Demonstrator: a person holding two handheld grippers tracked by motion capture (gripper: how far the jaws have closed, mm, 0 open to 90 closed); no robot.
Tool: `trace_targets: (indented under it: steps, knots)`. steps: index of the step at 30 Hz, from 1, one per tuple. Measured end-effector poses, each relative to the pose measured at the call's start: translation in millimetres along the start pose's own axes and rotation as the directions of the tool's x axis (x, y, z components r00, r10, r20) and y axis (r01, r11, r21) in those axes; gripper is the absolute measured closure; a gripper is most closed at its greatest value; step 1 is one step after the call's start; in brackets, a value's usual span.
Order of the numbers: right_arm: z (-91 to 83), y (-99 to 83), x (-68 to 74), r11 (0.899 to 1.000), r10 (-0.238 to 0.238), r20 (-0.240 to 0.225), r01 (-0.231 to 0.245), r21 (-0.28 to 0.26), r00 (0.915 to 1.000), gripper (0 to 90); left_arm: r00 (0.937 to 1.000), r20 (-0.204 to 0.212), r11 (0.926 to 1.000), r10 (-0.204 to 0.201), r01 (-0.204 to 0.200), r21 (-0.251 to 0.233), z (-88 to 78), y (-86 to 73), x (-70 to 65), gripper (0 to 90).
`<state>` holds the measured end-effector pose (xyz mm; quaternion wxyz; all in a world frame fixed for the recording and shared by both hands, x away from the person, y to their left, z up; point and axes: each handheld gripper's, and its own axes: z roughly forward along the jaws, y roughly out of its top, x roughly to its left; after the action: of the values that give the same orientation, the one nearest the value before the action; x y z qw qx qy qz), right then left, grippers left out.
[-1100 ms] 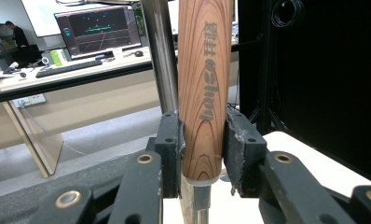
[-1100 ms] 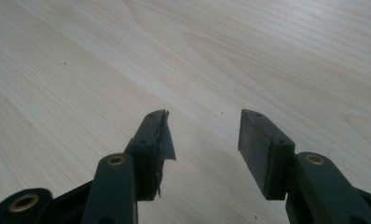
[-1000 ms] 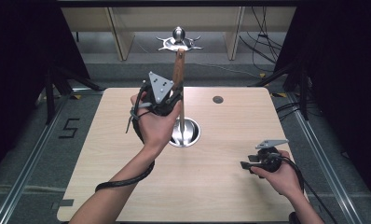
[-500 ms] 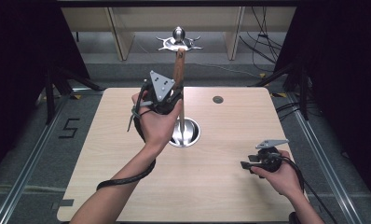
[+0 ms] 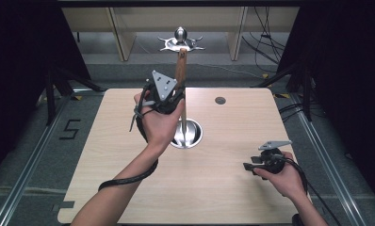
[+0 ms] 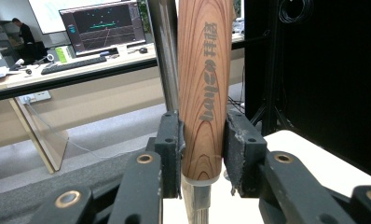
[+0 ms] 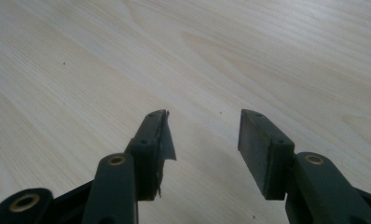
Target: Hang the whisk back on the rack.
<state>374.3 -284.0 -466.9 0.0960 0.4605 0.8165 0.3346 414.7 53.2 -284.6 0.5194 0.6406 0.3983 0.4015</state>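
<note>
Left gripper view shows our left gripper (image 6: 202, 154) pinching the wooden handle (image 6: 204, 84) beside the metal pole (image 6: 167, 51). Our right gripper (image 5: 251, 163) waits spread and empty at 4 o'clock on the table (image 5: 232, 197), so we think the job has just begun.

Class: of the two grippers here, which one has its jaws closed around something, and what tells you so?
The left gripper, raised beside the metal stand: its jaws press both sides of the wooden handle. The right gripper, low over the table, has its jaws apart with nothing between them.

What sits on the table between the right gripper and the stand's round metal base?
Nothing: in the high view, the stretch of table between the right gripper and the metal base is bare wood.
</note>
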Motion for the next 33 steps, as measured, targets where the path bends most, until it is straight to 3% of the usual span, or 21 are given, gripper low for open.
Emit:
trace_targets:
  steps: [7,9,13,19,21,24,25,33]
  knots:
    - [-0.1,-0.3,0.2,1.000,0.008,0.002,-0.008,0.000,1.0000,52.7,1.0000,-0.004,1.0000,-0.002,0.002,0.001,1.9,-0.5,0.3,67.9]
    - [0.4,0.1,-1.9,1.000,-0.025,0.005,0.025,-0.011,0.9997,52.8,1.0000,-0.006,1.0000,-0.001,0.001,0.001,2.5,-0.8,0.1,67.9]
    - [-0.1,-0.4,0.5,1.000,0.011,0.001,-0.011,-0.002,0.9999,52.7,0.9999,-0.013,1.0000,-0.002,0.002,0.003,4.1,-1.9,-0.4,67.8]
    - [-0.6,0.0,0.7,1.000,0.004,0.004,-0.004,0.003,1.0000,52.8,0.9999,-0.013,1.0000,-0.001,0.001,0.006,5.4,-2.6,-0.7,67.7]
    - [-0.5,0.3,-1.1,1.000,-0.023,0.009,0.023,-0.004,0.9997,52.8,0.9999,-0.012,1.0000,0.000,0.000,0.009,5.9,-3.0,-0.6,67.6]
    - [-0.9,0.2,1.5,1.000,0.001,0.008,-0.001,0.002,1.0000,52.8,0.9999,-0.013,0.9999,0.002,-0.002,0.011,6.2,-3.2,-0.5,67.7]
    - [-0.6,0.4,0.4,1.000,-0.024,0.009,0.024,-0.008,0.9997,52.8,0.9999,-0.013,0.9999,-0.001,0.001,0.010,6.7,-3.6,-0.6,67.7]
    - [-2.2,0.6,1.4,0.999,-0.035,0.008,0.035,0.012,0.9994,52.8,1.0000,-0.010,0.9999,0.000,0.000,0.015,8.1,-4.5,-1.0,67.6]
